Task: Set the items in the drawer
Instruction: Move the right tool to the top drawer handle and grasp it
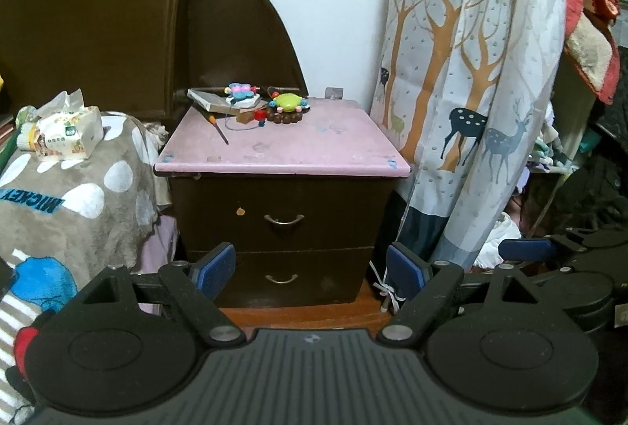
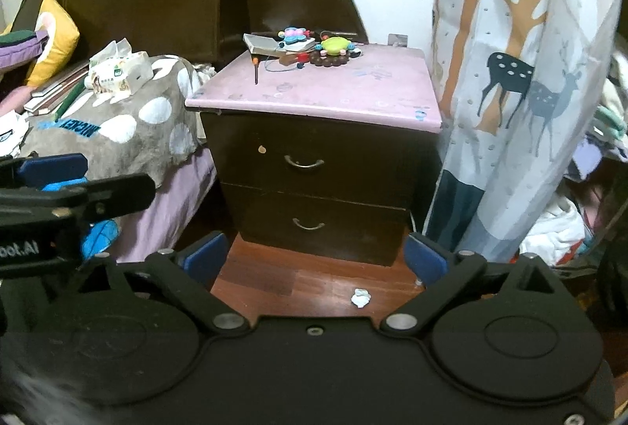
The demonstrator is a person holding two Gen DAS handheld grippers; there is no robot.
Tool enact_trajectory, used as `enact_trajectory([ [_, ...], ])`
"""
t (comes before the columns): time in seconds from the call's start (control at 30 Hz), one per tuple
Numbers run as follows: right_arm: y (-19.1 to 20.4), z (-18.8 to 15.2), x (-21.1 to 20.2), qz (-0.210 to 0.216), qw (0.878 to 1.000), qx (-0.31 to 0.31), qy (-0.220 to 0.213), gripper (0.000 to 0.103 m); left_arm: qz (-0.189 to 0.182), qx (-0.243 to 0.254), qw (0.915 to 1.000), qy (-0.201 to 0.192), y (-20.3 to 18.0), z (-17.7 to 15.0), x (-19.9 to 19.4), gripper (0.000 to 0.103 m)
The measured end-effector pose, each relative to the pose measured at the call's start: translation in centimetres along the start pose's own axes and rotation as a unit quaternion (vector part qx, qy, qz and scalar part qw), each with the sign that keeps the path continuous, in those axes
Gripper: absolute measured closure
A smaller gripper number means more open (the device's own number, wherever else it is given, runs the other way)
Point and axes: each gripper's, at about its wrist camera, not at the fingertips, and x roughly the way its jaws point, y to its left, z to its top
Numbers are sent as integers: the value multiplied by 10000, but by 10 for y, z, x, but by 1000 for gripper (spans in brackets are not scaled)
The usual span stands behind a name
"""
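Observation:
A dark nightstand with a pink top point(image 1: 282, 146) point(image 2: 314, 91) stands ahead. Its upper drawer point(image 1: 283, 221) point(image 2: 304, 163) and lower drawer point(image 1: 281, 279) point(image 2: 308, 225) are both shut. On the top lie a screwdriver point(image 1: 219, 130) point(image 2: 255, 70), a green toy on brown beads point(image 1: 288, 107) point(image 2: 333, 50), a pink-blue toy point(image 1: 239, 92) point(image 2: 294, 34) and a box point(image 1: 208, 99) point(image 2: 261, 43). My left gripper point(image 1: 312, 270) is open and empty, well short of the nightstand. My right gripper point(image 2: 316, 256) is open and empty, above the floor.
A bed with a spotted blanket point(image 1: 70, 189) point(image 2: 117, 123) and a tissue pack point(image 1: 66, 136) point(image 2: 119, 72) lies left. A deer-print fabric cover point(image 1: 471, 72) point(image 2: 522, 72) hangs right. A crumpled paper point(image 2: 360, 297) lies on the wood floor. Clothes pile at far right.

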Motion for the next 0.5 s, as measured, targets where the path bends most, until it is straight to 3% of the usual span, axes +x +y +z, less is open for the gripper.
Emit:
enact_trajectory([
  [0.5,-14,39,73,43,9960,-887,137,0,164,-133,9992,351,19,31,87,19],
])
